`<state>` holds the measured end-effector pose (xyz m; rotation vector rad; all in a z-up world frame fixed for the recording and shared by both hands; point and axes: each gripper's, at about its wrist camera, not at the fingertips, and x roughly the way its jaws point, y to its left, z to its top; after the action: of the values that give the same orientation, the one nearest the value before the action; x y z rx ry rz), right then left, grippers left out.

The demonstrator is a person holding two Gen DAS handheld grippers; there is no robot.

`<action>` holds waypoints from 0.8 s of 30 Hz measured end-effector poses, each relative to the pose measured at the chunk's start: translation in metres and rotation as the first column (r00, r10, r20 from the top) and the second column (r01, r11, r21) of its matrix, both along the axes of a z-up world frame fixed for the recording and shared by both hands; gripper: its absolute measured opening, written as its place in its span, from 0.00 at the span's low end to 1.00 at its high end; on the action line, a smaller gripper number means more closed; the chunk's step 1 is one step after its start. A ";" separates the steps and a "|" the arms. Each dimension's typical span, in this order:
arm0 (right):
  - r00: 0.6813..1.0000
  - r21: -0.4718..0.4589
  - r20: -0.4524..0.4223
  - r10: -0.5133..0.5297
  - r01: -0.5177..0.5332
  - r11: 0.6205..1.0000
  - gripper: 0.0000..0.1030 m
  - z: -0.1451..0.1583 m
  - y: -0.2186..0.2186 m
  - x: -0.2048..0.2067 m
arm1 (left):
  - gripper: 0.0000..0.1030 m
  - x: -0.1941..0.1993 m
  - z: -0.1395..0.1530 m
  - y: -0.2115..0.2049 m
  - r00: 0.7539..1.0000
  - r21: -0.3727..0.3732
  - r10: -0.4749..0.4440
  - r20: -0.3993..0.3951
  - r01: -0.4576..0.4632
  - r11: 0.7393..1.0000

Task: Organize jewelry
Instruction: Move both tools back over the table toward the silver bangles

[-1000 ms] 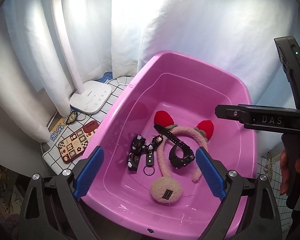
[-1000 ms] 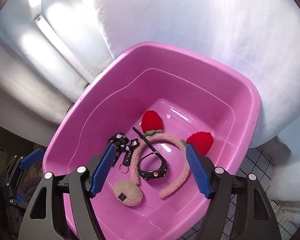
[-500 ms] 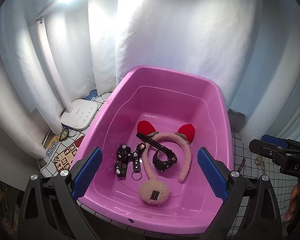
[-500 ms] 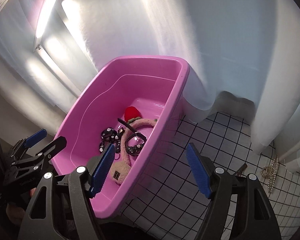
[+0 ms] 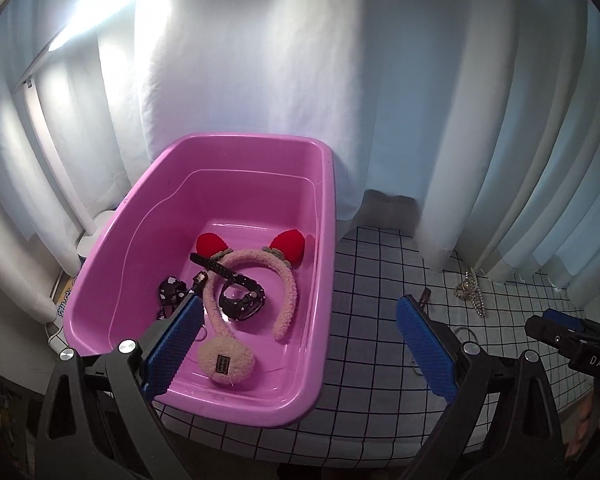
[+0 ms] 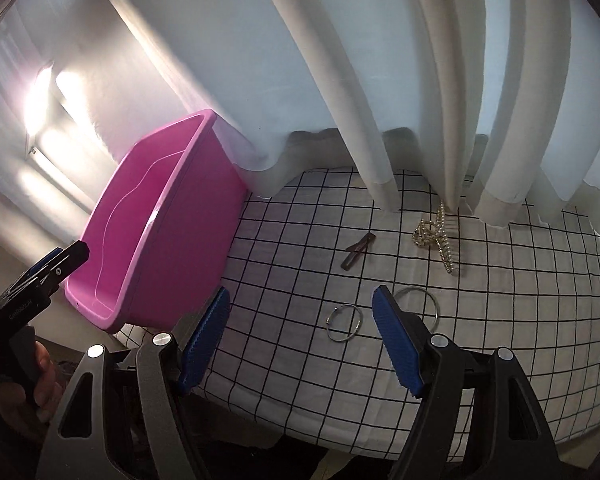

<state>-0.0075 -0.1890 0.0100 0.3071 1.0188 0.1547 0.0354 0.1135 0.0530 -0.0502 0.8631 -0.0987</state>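
Pink tub [image 5: 328,216] held the fuzzy headband [image 5: 288,280]; we kept both grippers' fingers wide apart, holding nothing, with two rings [image 6: 343,323] on the counter [image 6: 500,320].

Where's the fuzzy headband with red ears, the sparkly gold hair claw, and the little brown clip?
fuzzy headband [image 5: 290,280], left wrist view, right side of band.
gold hair claw [image 6: 432,234], right wrist view, its middle.
brown clip [image 6: 357,251], right wrist view, mid-length.

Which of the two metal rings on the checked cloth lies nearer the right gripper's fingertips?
The larger ring, partly hidden behind the right gripper's right-hand finger. The smaller ring lies fully in view in the gap between the fingers.
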 end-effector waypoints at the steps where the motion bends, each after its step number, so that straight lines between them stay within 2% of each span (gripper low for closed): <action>1: 1.000 -0.004 -0.001 -0.010 0.010 1.000 0.68 -0.002 -0.012 -0.008 | 0.92 -0.005 0.000 -0.008 1.000 -0.004 0.001 0.003 -0.001 1.000; 6: 0.999 -0.030 -0.002 -0.037 0.037 0.999 0.68 -0.016 -0.059 -0.047 | 0.93 -0.035 -0.003 -0.051 1.000 -0.027 -0.003 -0.010 0.003 1.000; 12: 1.000 -0.058 -0.018 0.004 -0.005 0.998 0.68 -0.049 -0.091 -0.076 | 0.94 -0.067 -0.028 -0.100 0.999 0.004 -0.025 -0.036 0.025 1.000; 17: 0.999 -0.067 -0.015 0.042 -0.043 0.997 0.68 -0.081 -0.091 -0.081 | 0.94 -0.072 -0.069 -0.127 0.996 -0.001 -0.034 -0.082 0.035 0.999; 20: 0.999 -0.046 -0.007 0.046 -0.046 0.998 0.68 -0.099 -0.088 -0.076 | 0.94 -0.063 -0.098 -0.138 0.992 -0.005 -0.058 -0.115 0.058 0.998; 24: 0.999 -0.062 -0.010 0.033 -0.033 0.998 0.69 -0.130 -0.079 -0.061 | 0.94 -0.045 -0.136 -0.146 0.987 0.017 -0.090 -0.135 0.093 0.996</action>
<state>-0.0683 -0.2680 -0.1199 0.2346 1.0359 0.1513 -0.0101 -0.0329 -0.0828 0.0047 1.0006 -0.1730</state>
